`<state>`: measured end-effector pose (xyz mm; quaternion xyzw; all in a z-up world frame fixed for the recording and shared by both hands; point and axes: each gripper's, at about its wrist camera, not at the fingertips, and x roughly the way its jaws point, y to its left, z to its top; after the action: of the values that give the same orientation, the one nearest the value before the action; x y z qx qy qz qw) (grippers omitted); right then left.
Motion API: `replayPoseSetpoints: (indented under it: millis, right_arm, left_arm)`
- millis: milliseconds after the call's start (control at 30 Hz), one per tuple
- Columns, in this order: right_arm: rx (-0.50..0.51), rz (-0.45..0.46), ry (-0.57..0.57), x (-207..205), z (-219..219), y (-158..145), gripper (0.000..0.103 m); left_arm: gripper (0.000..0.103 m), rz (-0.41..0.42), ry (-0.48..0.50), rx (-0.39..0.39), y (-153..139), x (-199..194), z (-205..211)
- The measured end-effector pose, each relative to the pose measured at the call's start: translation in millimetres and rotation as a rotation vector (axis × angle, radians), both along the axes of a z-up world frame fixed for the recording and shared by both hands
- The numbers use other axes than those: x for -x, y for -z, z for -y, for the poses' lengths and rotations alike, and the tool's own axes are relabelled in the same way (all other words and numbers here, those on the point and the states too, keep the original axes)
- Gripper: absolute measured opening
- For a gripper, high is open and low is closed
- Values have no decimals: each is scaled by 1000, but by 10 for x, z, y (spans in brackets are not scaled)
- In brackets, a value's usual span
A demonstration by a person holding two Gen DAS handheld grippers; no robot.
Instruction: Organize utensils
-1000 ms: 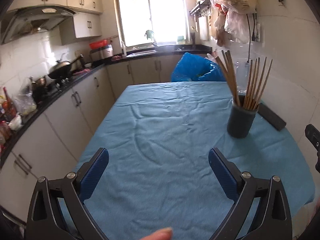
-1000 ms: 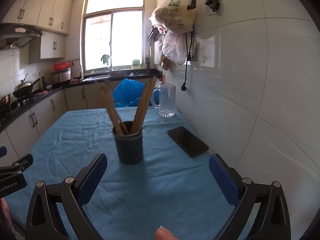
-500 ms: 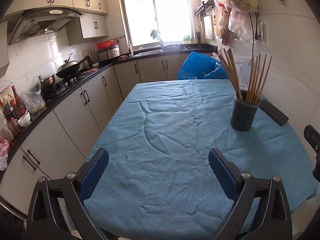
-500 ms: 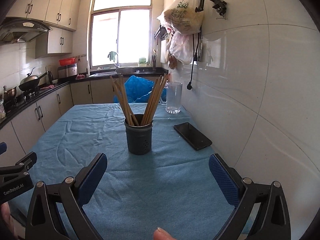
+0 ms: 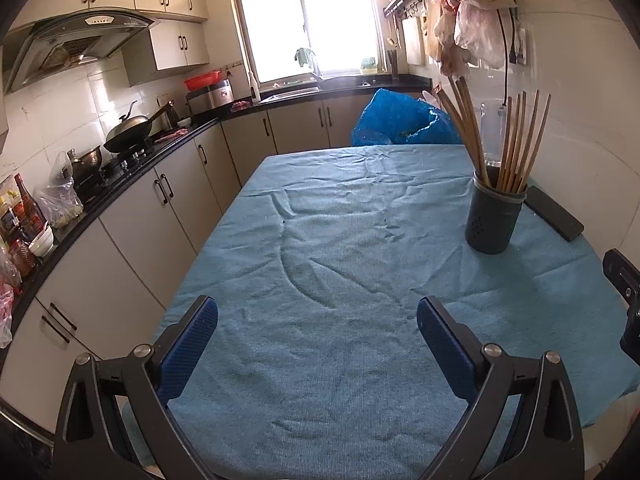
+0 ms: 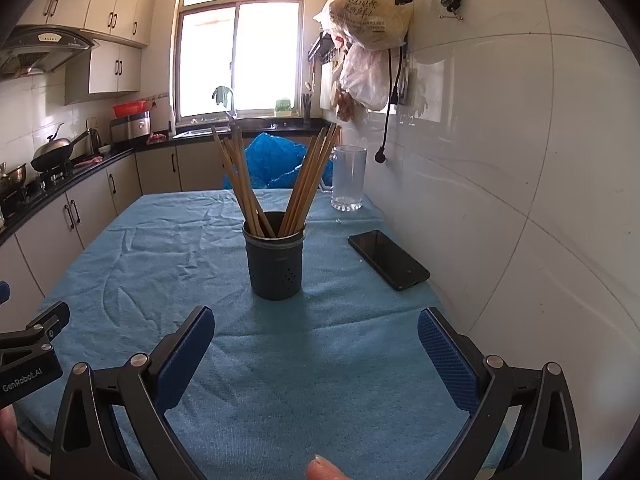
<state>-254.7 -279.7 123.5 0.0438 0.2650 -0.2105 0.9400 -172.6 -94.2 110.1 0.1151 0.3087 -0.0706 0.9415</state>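
Both wide-open hand-held grippers, left (image 5: 317, 321) and right (image 6: 316, 332), have drawn back from the chopstick holder (image 6: 274, 259).

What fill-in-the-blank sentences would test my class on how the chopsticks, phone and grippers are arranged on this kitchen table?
1. The chopsticks stand in a dark ____ on the blue tablecloth.
2. The black phone lies between the holder and the tiled ____.
3. The jaws of the right gripper and the left gripper are both ____ and hold nothing.
4. Behind the phone stands a clear, empty ____.

Missing words: holder; wall; open; glass mug
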Motion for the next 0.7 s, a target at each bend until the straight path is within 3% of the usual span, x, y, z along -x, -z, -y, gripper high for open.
replayPoseSetpoints:
  millis: [700]
  right_arm:
    - [-20, -72, -24, -244, -10, 164, 103]
  left_arm:
    - [99, -43, -9, -20, 134, -171, -22]
